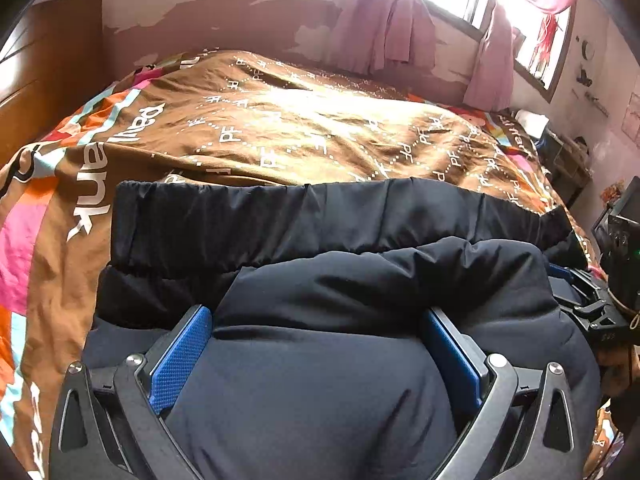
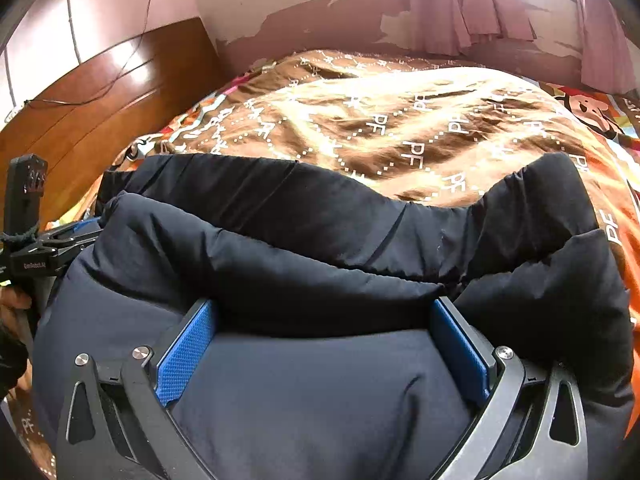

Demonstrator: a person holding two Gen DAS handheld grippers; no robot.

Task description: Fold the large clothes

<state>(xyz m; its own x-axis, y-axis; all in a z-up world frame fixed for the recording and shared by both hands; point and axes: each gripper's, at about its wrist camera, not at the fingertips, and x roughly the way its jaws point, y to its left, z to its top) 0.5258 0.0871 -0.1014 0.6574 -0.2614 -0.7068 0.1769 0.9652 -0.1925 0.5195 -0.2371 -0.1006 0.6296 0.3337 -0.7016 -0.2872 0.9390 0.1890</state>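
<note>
Your black padded jacket [image 1: 340,280] lies bunched on the bed's brown PF-print duvet [image 1: 304,128], near edge folded over itself, elastic hem running across behind the fold. Your left tool [image 1: 316,354] stands wide, both blue pads [image 1: 180,360] flanking a bulge of jacket fabric; whether they press it you cannot tell. Your right tool [image 2: 322,350] is spread fully, jacket bulging between its 2 pads [image 2: 184,354] but not squeezed.
</note>
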